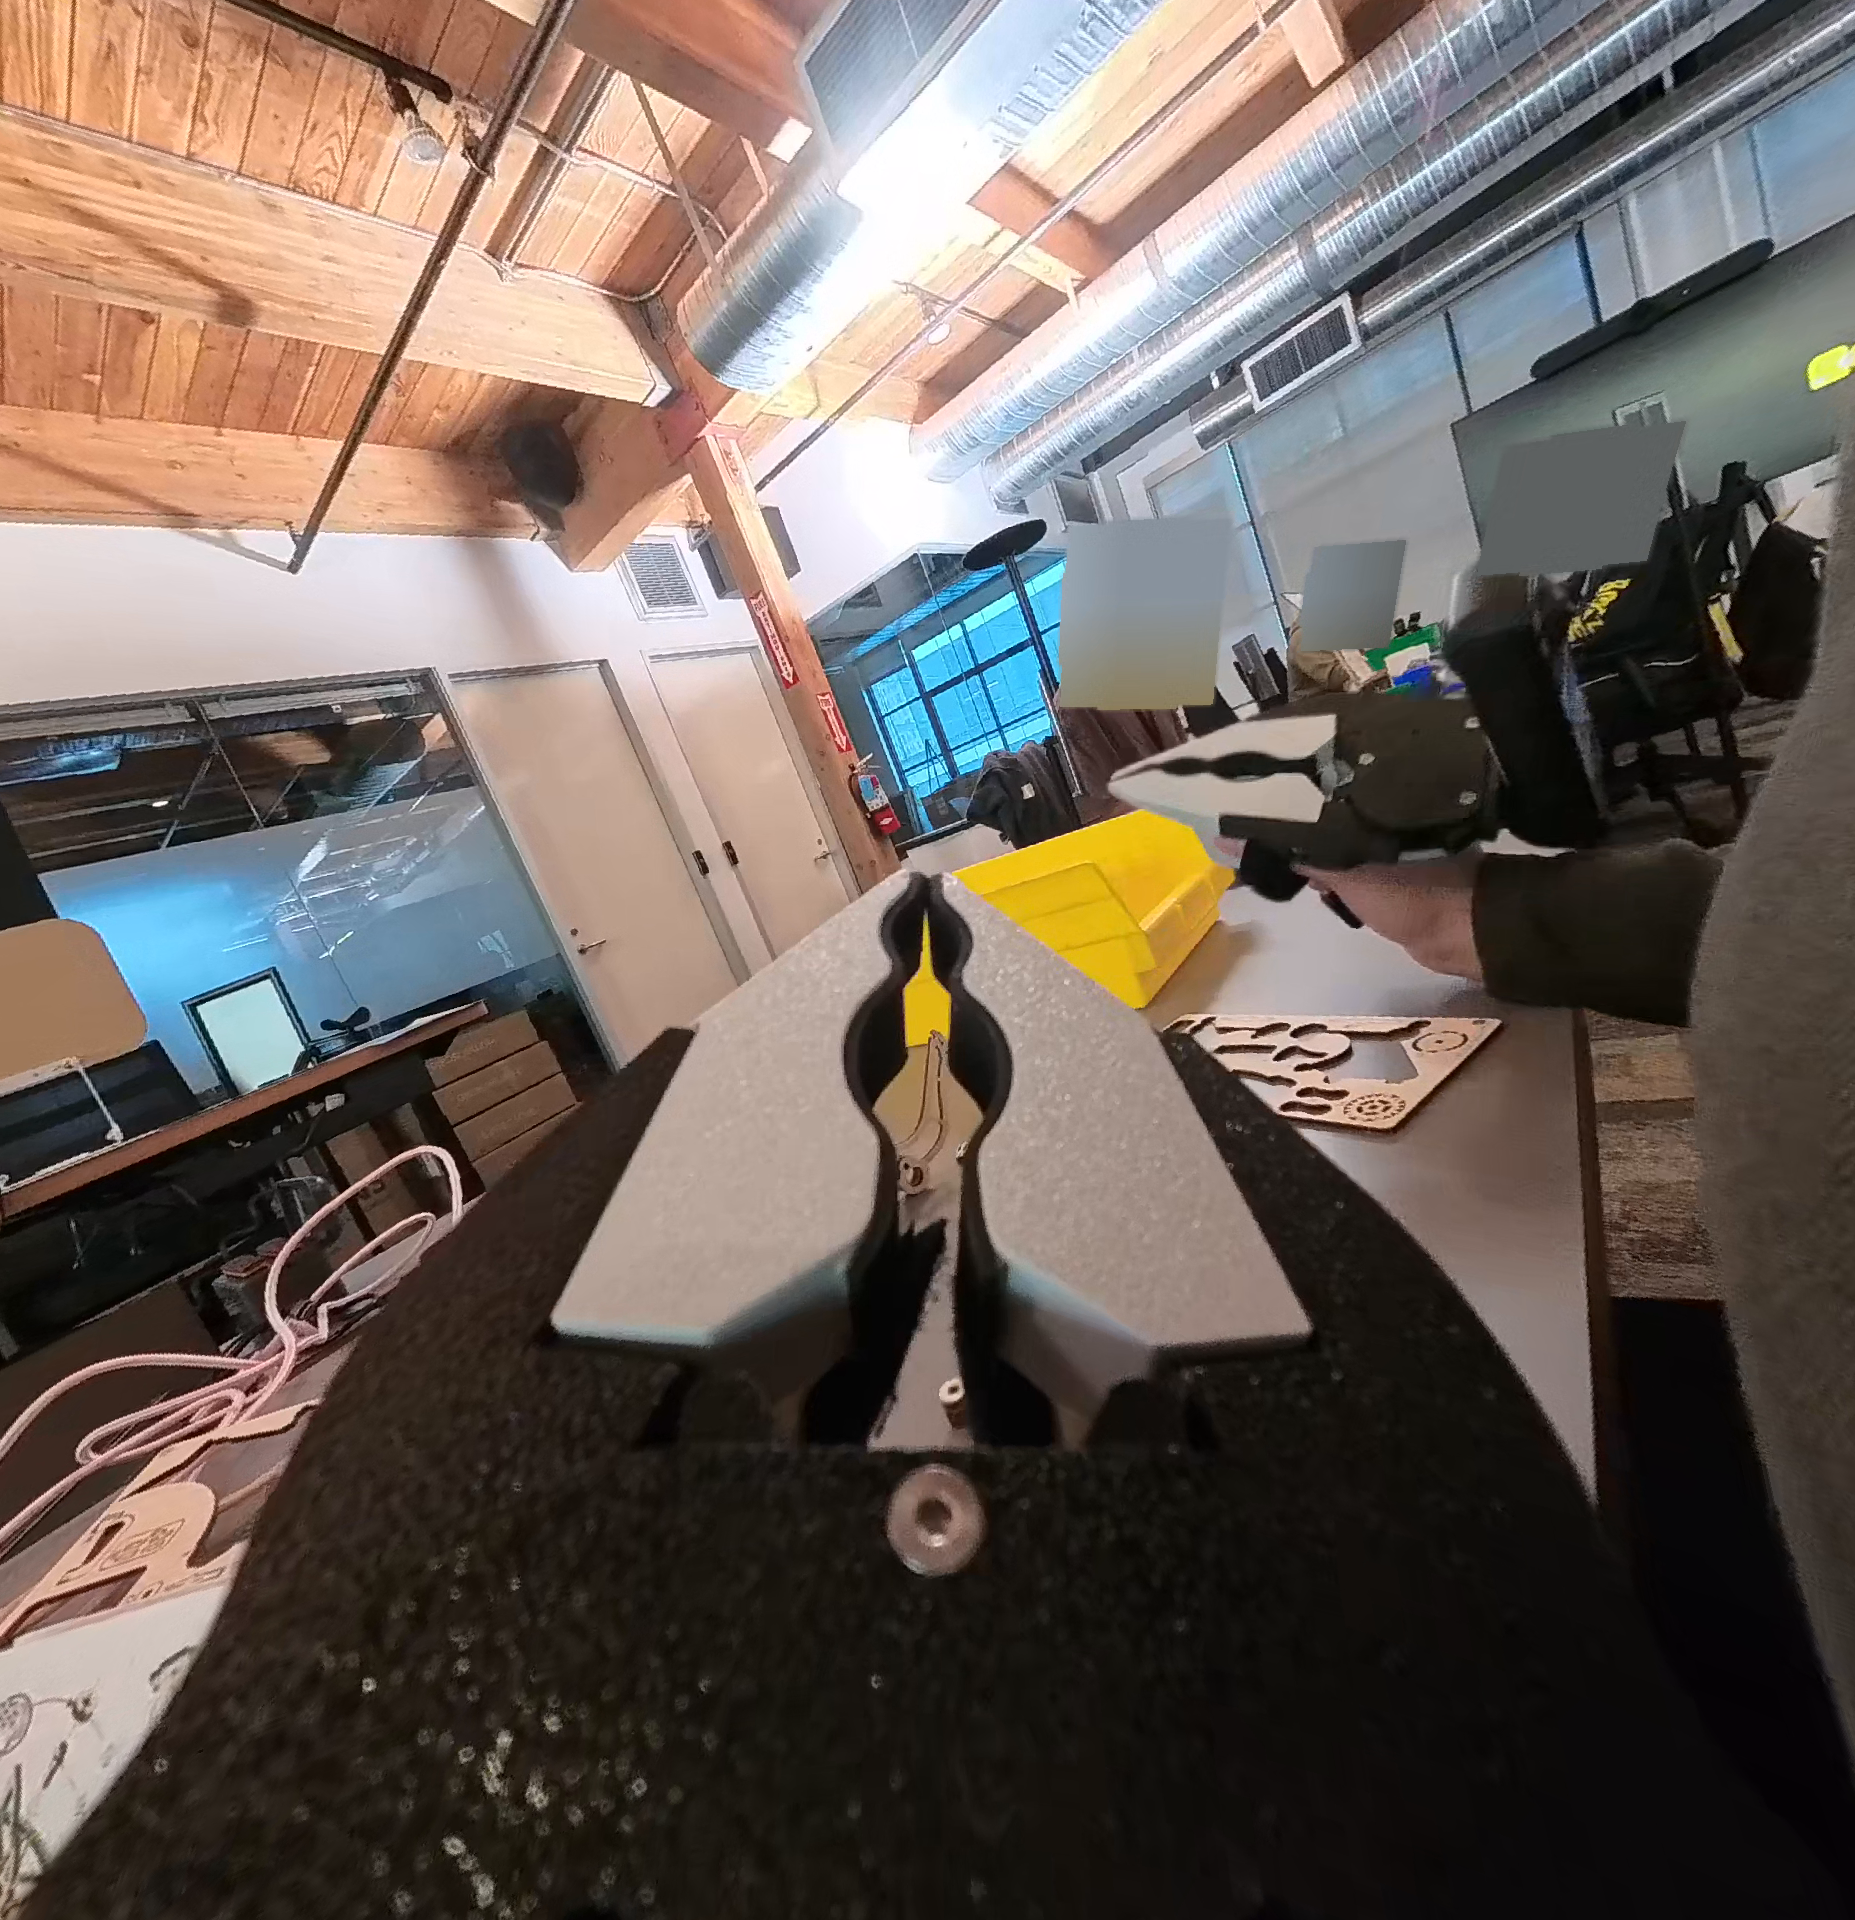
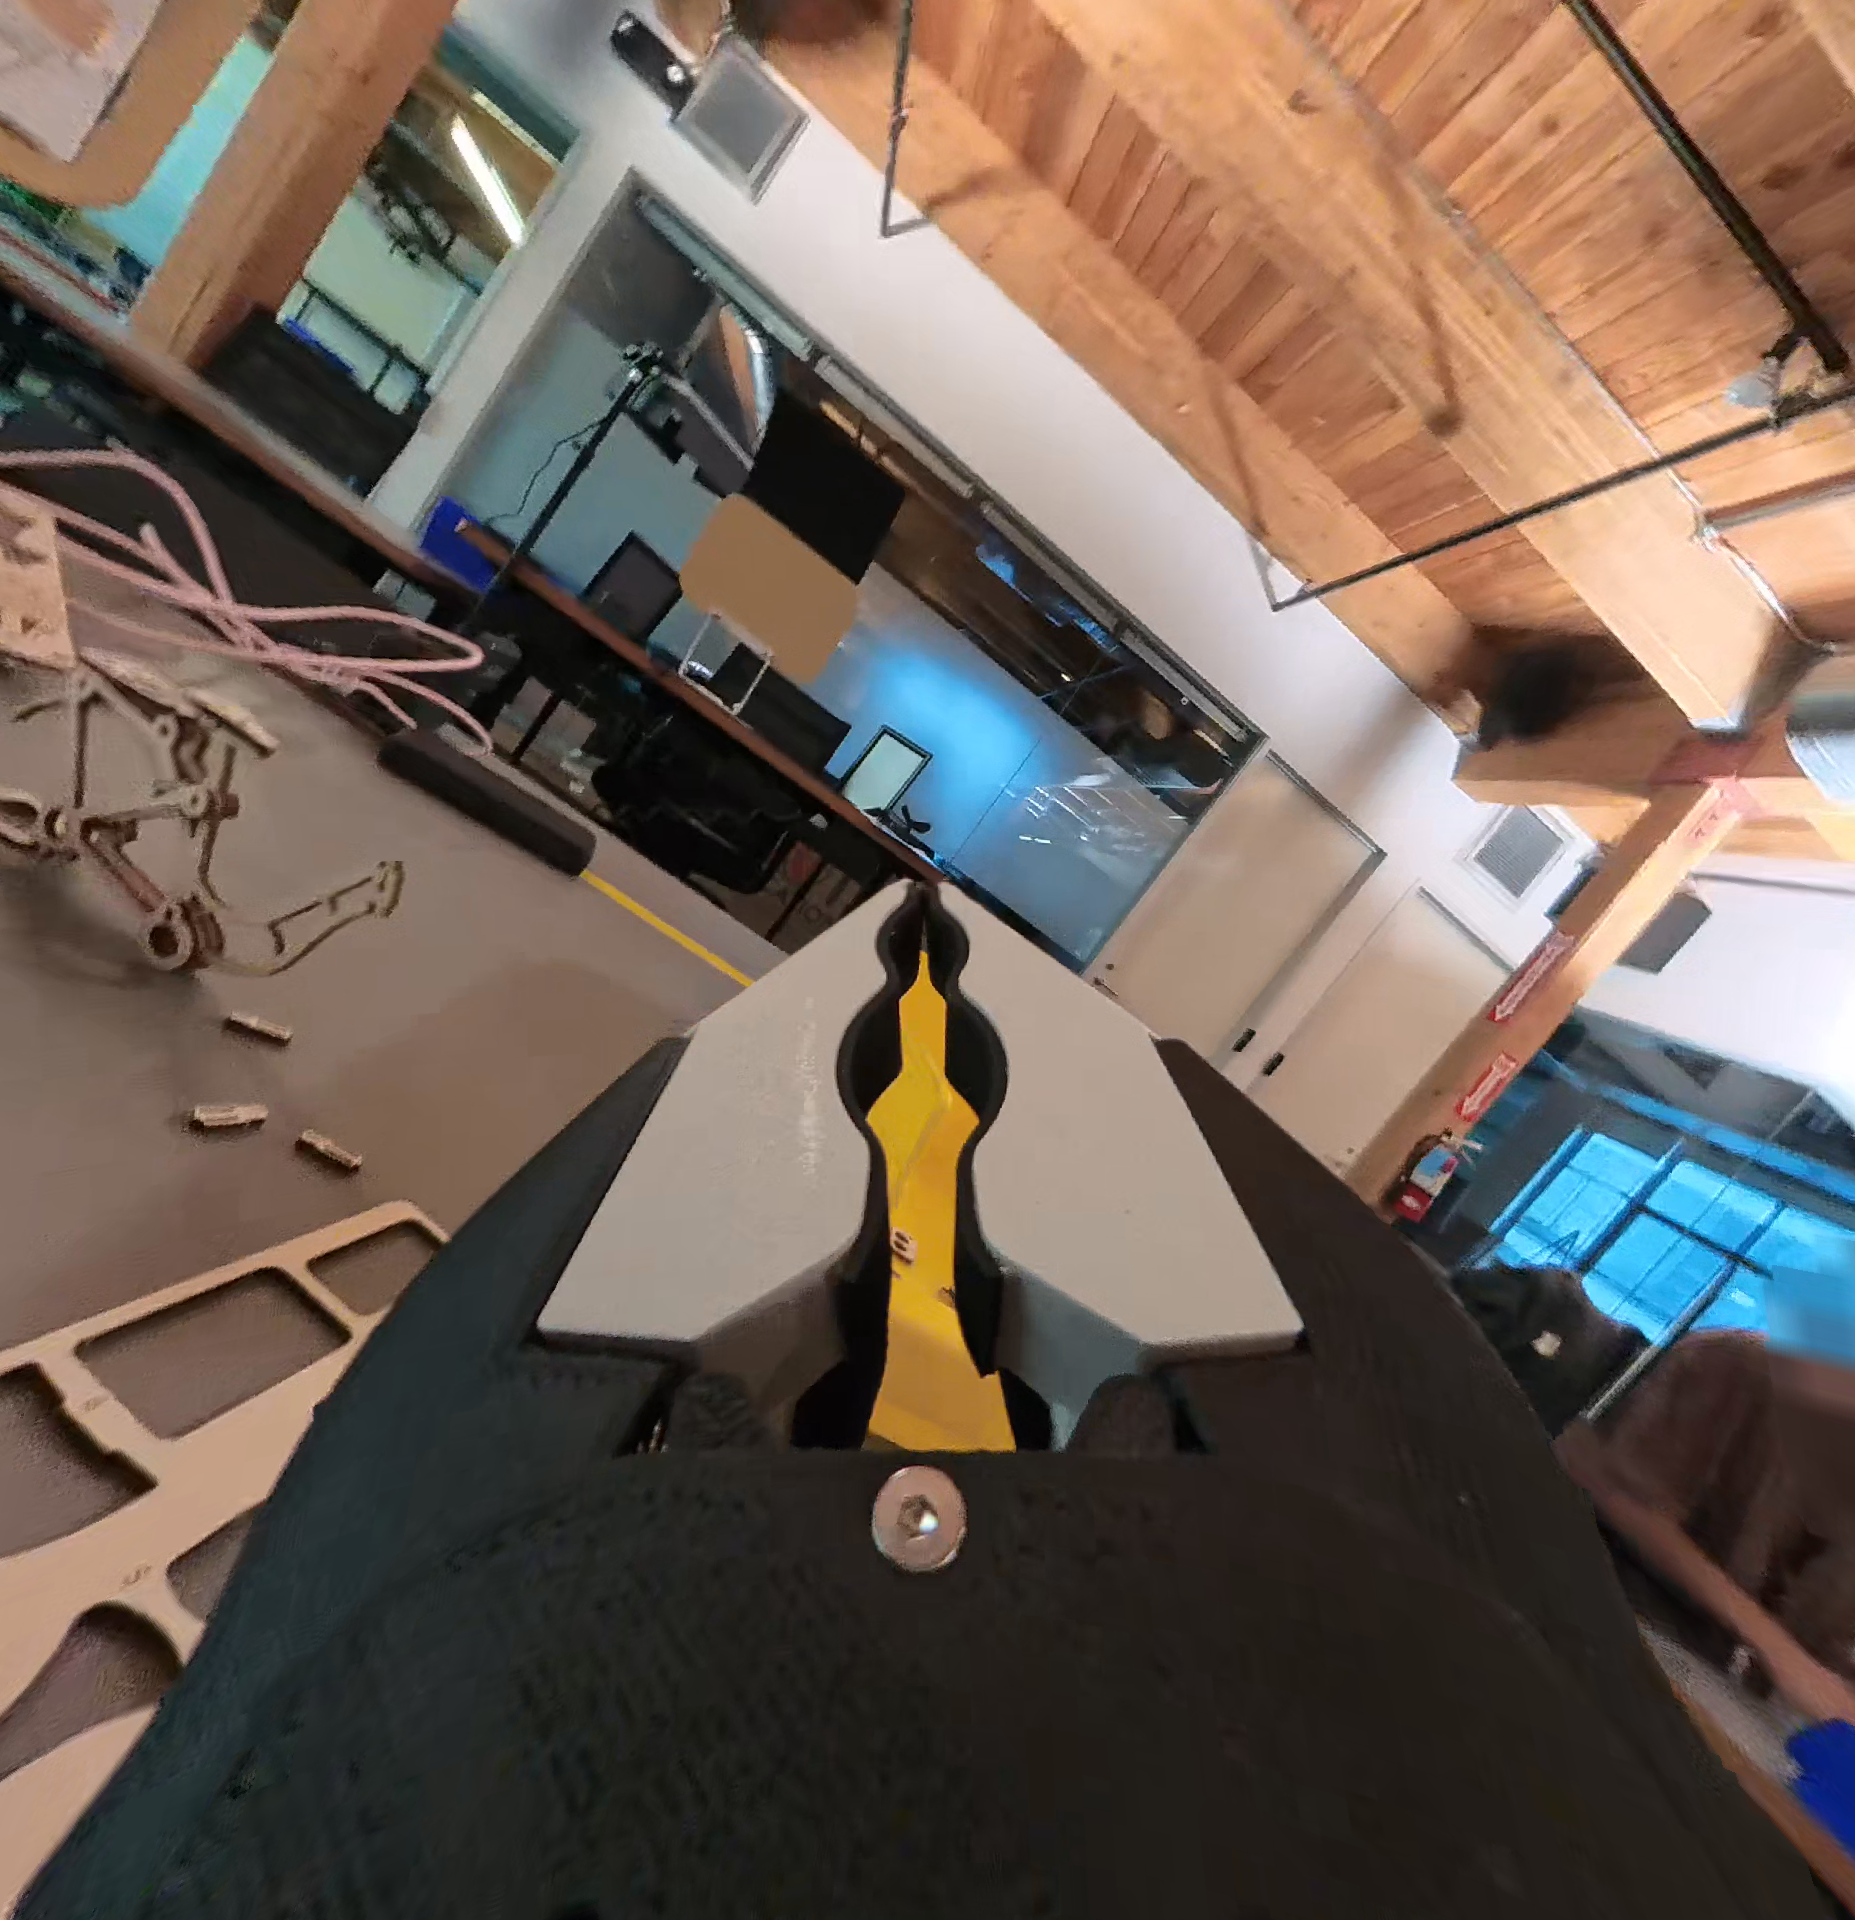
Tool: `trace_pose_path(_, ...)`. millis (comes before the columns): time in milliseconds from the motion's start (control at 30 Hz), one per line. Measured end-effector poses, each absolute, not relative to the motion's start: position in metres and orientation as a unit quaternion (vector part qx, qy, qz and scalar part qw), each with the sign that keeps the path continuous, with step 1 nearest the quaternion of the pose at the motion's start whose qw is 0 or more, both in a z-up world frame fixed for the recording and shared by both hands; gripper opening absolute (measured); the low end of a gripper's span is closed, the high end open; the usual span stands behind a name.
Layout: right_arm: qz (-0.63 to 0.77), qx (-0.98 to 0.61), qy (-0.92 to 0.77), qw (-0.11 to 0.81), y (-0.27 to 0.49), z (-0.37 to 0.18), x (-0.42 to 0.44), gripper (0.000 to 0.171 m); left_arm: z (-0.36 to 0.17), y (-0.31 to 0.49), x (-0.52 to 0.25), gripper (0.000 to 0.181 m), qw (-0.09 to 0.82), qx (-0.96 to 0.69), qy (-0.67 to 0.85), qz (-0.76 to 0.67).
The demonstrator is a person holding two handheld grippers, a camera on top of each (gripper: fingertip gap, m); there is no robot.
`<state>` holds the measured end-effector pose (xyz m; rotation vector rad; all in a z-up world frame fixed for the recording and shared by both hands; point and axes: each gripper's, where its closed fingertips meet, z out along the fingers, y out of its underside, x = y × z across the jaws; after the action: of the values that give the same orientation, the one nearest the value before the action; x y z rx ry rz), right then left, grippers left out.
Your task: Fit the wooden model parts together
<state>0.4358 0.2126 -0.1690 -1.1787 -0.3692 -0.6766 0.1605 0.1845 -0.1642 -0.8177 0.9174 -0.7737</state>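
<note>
My left gripper [image 1: 928,885] is shut, raised above the grey table [image 1: 1422,1195]. A thin curved wooden part [image 1: 931,1101] shows through the gap between its fingers; I cannot tell whether it is held or lies below. My right gripper [image 1: 1136,792], in a person's hand, is shut and hovers over the yellow bin [image 1: 1099,914]. In the right wrist view this gripper [image 2: 921,896] is shut and empty, with the bin [image 2: 928,1351] showing through its gap. A partly built wooden model [image 2: 164,831] stands on the table at the left, with three small wooden pieces [image 2: 227,1117] nearby.
A punched-out wooden sheet [image 1: 1338,1070] lies right of the left gripper and another [image 2: 123,1403] lies left of the right gripper. A pink cable [image 1: 279,1299] loops at the table's left side. A printed paper [image 1: 29,1714] lies at the lower left. Some 30 cm of space lies between my two pairs of fingers. The right tips stand about 20 cm off the partly built wooden model [image 2: 164,831].
</note>
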Motion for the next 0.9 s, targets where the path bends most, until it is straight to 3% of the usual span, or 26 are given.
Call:
trace_pose_path(767, -0.292, -0.579, -0.142, 0.748, 0.219, -0.18, 0.456, 0.0, -0.167, 0.189, 0.164, 0.0, 0.739, -0.387, 0.419, -0.359)
trace_pose_path(900, -0.164, -0.706, -0.075, 0.684, 0.224, -0.21, 0.464, 0.017, -0.168, 0.188, 0.164, 0.0, 0.74, -0.385, 0.422, -0.355)
